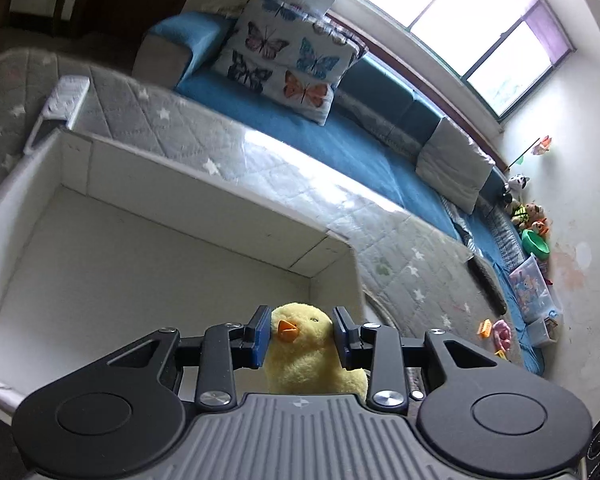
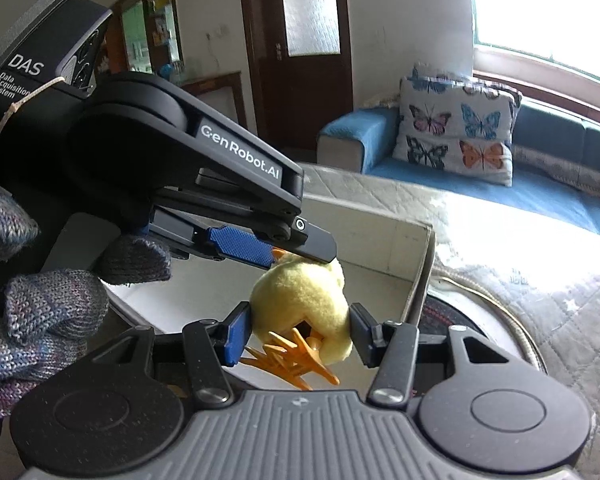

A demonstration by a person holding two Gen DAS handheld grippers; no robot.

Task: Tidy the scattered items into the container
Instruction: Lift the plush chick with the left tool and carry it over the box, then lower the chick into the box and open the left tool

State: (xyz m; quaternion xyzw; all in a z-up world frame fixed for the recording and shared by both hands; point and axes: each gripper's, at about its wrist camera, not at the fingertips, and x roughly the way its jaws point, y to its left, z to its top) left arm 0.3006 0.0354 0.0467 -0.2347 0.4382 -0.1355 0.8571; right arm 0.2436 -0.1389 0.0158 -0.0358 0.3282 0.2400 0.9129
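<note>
1. The big white cardboard box (image 1: 148,240) sits under us, on the grey star quilt (image 1: 260,160).
2. Our left gripper (image 1: 300,334) squeezes the head of the fluffy yellow toy chick (image 1: 308,356) above the box.
3. Our right gripper (image 2: 298,334) hugs its bottom, half closed.
4. We should go lower, then let go gently together.

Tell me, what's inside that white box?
The open white cardboard box shows only bare floor and walls. The yellow plush duck and left gripper hide its near corner.
</note>
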